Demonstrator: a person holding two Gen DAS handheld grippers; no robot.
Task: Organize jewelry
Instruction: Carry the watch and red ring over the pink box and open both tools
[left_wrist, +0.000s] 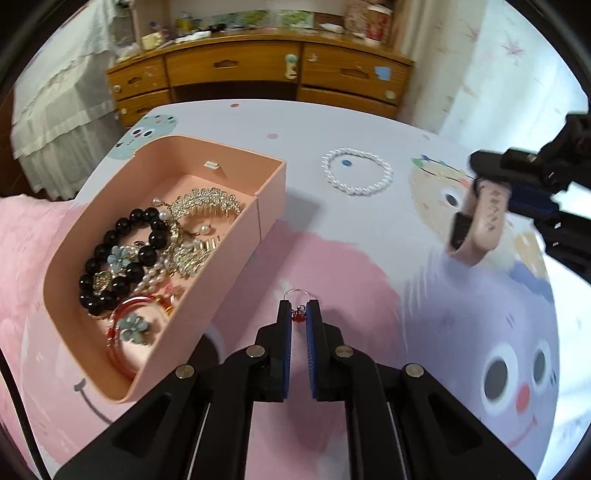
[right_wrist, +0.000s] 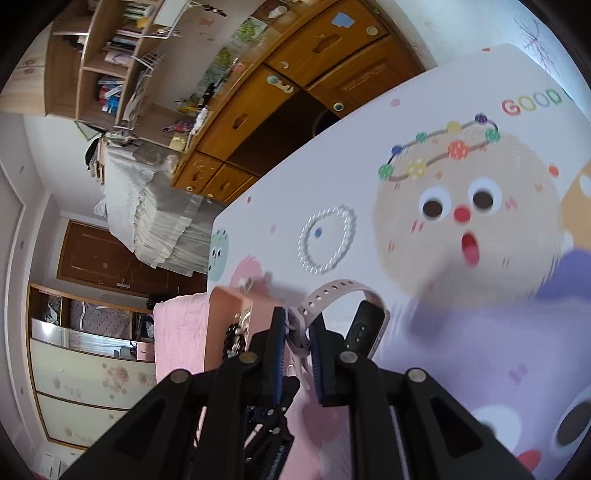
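Note:
My left gripper (left_wrist: 299, 309) is shut on a small silver ring with a red charm (left_wrist: 297, 314), held just above the table beside the pink jewelry box (left_wrist: 236, 236). The box holds black beads, pearls, gold hair combs and flower pieces. My right gripper (right_wrist: 298, 321) is shut on the strap of a pink smartwatch (right_wrist: 354, 317), lifted off the table; it also shows in the left wrist view (left_wrist: 480, 225) at the right. A white pearl bracelet (left_wrist: 357, 171) lies on the table past the box; it also shows in the right wrist view (right_wrist: 327, 240).
The table wears a cartoon-print cloth (left_wrist: 369, 258). A wooden desk with drawers (left_wrist: 258, 77) stands behind the table. A bed with white cover (left_wrist: 55, 110) is at the left. The box's corner (right_wrist: 229, 306) shows left of my right gripper.

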